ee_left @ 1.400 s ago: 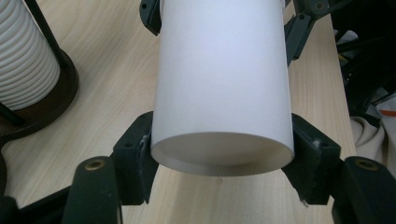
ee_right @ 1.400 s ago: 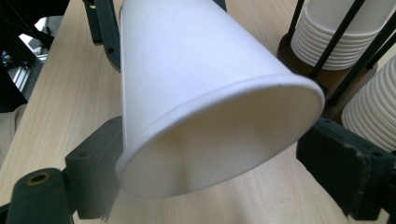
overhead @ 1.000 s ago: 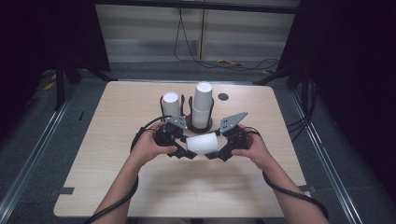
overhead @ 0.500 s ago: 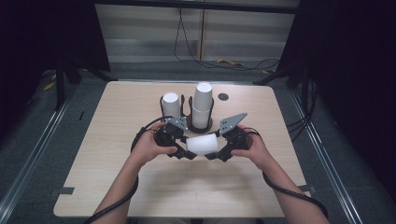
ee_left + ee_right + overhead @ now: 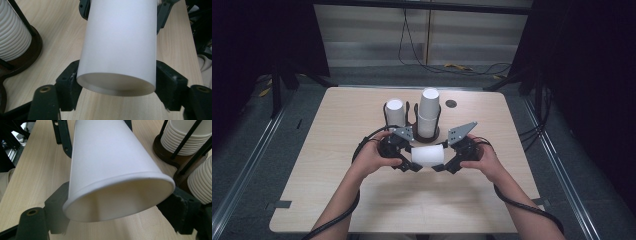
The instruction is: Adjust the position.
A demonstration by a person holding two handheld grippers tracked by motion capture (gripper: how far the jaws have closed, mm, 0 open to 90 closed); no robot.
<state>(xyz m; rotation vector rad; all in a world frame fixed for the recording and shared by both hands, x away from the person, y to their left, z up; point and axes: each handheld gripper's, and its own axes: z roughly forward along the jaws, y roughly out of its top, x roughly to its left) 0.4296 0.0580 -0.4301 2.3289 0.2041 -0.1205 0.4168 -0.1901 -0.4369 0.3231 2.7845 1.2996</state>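
White paper cup [image 5: 428, 155] on its side, long axis crosswise between grippers — rim squeezed in right gripper [image 5: 443, 165], left gripper [image 5: 412, 164] jaws just loosening round its base.

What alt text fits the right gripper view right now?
A white paper cup lies sideways between the right gripper's black jaws, its squashed open rim toward the camera. Two stacks of ribbed cups sit in a dark holder at right, on the wooden table.

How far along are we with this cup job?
Done: one paper cup is off the stacks, level between both tools. In hand: right tool squeezes its mouth; left tool jaws, just opening, flank its base. Left: probably setting it down; both stacks stand in the holder.
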